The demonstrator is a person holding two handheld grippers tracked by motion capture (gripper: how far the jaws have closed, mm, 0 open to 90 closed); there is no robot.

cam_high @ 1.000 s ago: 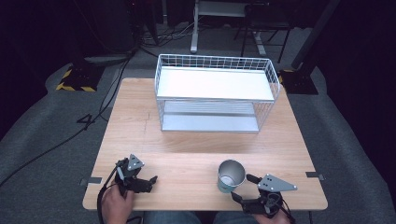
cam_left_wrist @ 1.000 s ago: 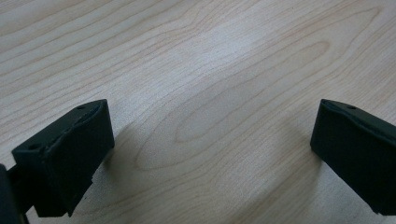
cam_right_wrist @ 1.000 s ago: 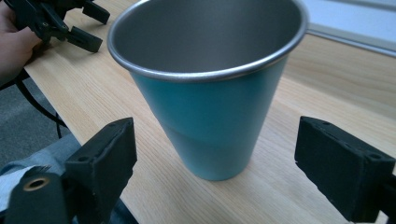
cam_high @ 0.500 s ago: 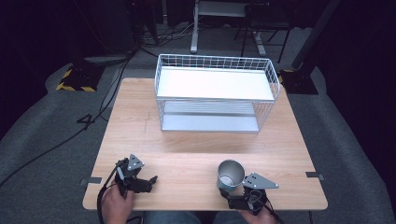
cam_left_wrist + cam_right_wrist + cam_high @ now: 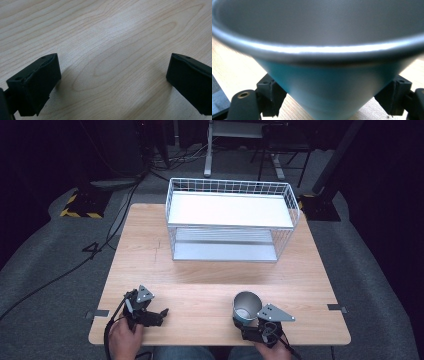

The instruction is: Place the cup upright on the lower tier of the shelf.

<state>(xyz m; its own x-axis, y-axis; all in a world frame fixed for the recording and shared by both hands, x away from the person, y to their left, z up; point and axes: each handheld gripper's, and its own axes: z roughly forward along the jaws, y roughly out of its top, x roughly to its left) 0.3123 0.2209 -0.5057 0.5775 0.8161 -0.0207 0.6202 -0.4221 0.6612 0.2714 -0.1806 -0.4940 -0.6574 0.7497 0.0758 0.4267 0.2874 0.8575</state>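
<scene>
We see cup [image 5: 246, 306] upright at counter [image 5: 210, 275] near edge, right of middle, axis vertical. Right gripper [image 5: 252, 329] directly behind it, jaws spread either side of cup base, not visibly pressing. Left gripper [image 5: 159, 314] well apart, wide open, empty.

We have swung our right gripper [image 5: 248, 324] leftward from beside the blue cup [image 5: 246, 306] to right behind it, jaws now flanking its base.
</scene>
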